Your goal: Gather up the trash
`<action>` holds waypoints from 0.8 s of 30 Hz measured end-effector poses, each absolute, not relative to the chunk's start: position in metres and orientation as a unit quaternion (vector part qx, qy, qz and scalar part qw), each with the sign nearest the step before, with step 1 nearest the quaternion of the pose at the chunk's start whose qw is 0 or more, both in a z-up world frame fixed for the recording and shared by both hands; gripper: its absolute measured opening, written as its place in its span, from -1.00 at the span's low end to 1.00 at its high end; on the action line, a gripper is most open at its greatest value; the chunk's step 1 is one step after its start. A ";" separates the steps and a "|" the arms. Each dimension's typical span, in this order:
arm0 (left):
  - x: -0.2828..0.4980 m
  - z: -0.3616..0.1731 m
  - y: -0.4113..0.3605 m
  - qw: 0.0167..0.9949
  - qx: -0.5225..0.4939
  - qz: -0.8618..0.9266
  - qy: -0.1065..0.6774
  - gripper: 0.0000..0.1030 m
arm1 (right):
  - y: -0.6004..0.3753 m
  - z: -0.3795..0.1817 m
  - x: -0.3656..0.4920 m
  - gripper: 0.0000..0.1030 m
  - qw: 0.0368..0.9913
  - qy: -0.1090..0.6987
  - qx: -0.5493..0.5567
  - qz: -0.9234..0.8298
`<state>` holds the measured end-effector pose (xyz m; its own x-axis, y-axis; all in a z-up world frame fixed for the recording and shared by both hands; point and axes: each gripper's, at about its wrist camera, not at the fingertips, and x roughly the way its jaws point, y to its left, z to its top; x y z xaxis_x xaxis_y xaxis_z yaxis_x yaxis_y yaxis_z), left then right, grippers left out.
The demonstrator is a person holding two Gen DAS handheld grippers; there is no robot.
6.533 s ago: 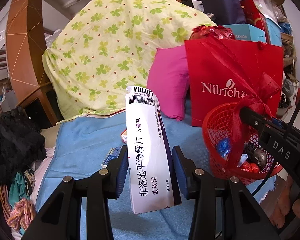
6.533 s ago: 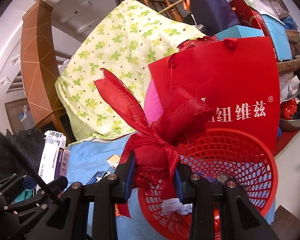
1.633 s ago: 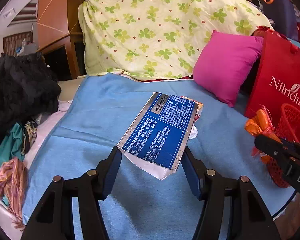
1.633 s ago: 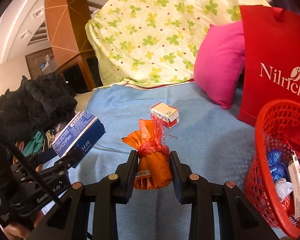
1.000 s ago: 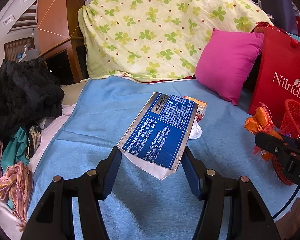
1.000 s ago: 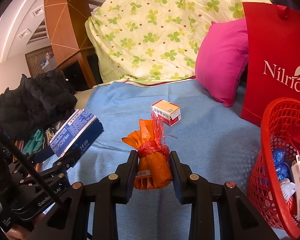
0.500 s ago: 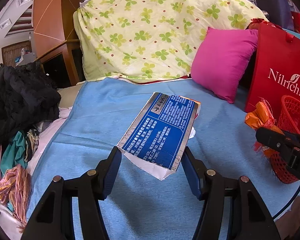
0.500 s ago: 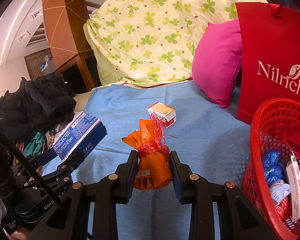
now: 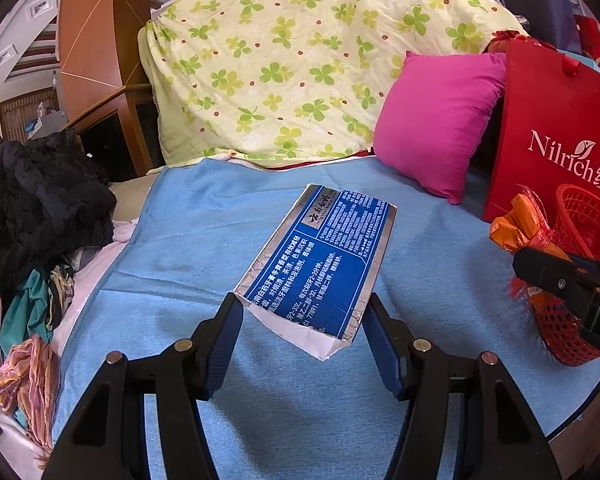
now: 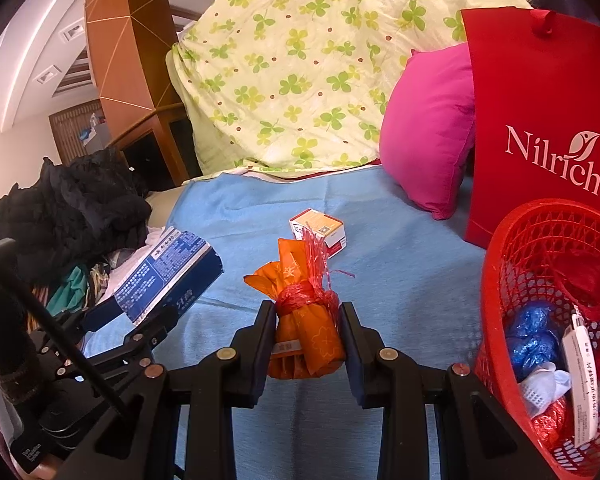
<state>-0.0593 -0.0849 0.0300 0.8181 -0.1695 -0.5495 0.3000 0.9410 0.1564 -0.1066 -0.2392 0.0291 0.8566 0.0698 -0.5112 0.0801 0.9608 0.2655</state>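
Observation:
My left gripper (image 9: pixel 302 334) is shut on a blue and silver toothpaste box (image 9: pixel 320 264) and holds it above the blue blanket (image 9: pixel 204 240). The box also shows in the right wrist view (image 10: pixel 168 276). My right gripper (image 10: pixel 308 340) is shut on an orange wrapper bundle (image 10: pixel 304 316) tied with red string, left of the red mesh basket (image 10: pixel 540 240). The basket holds several scraps, blue foil and a white box. A small orange and white carton (image 10: pixel 320 232) lies on the blanket beyond the bundle.
A red Nilrich paper bag (image 10: pixel 540 120) stands behind the basket, next to a pink pillow (image 10: pixel 428 128). A clover-print quilt (image 9: pixel 300 60) is heaped at the back. Dark clothes (image 9: pixel 32 208) pile up at the left edge of the bed.
Both grippers keep their loads. The views shift slightly right; the red basket sits a little nearer my right gripper than one second ago.

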 end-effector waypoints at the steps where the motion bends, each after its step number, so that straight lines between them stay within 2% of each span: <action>1: -0.059 0.030 -0.084 0.946 0.119 -0.125 0.275 0.22 | -0.240 0.029 -0.108 -0.34 0.953 0.267 0.140 -0.003; 24: -0.060 0.030 -0.089 0.944 0.125 -0.133 0.274 0.22 | -0.240 0.032 -0.112 -0.34 0.955 0.265 0.137 -0.009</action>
